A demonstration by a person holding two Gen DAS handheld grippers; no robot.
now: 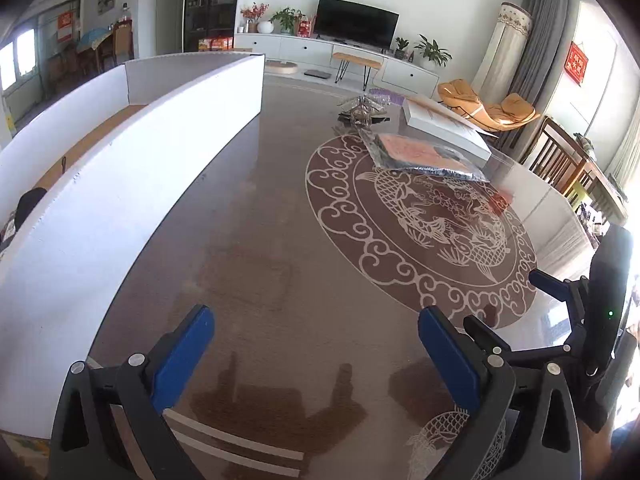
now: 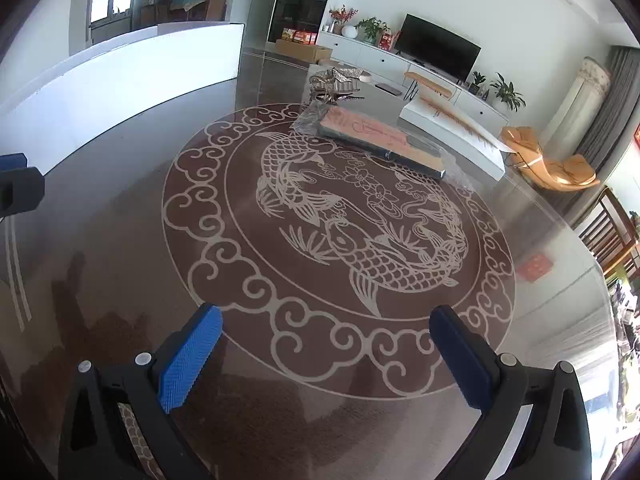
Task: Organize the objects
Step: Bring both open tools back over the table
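A flat pink packet in clear plastic wrap (image 1: 424, 154) lies on the round glass table (image 1: 256, 240), far from both grippers; it also shows in the right wrist view (image 2: 380, 140). Behind it lie a white flat box (image 1: 444, 128) (image 2: 452, 136) and a crumpled silvery wrapper (image 1: 364, 106) (image 2: 332, 82). My left gripper (image 1: 316, 320) is open and empty above the near table edge. My right gripper (image 2: 328, 324) is open and empty over the fish pattern (image 2: 352, 220); its body shows at the right of the left wrist view (image 1: 568, 320).
A long white open box (image 1: 132, 152) (image 2: 120, 72) stands along the table's left side. A TV cabinet (image 1: 340, 52), an orange lounge chair (image 1: 488, 108) and wooden chairs (image 1: 560, 156) stand beyond the table.
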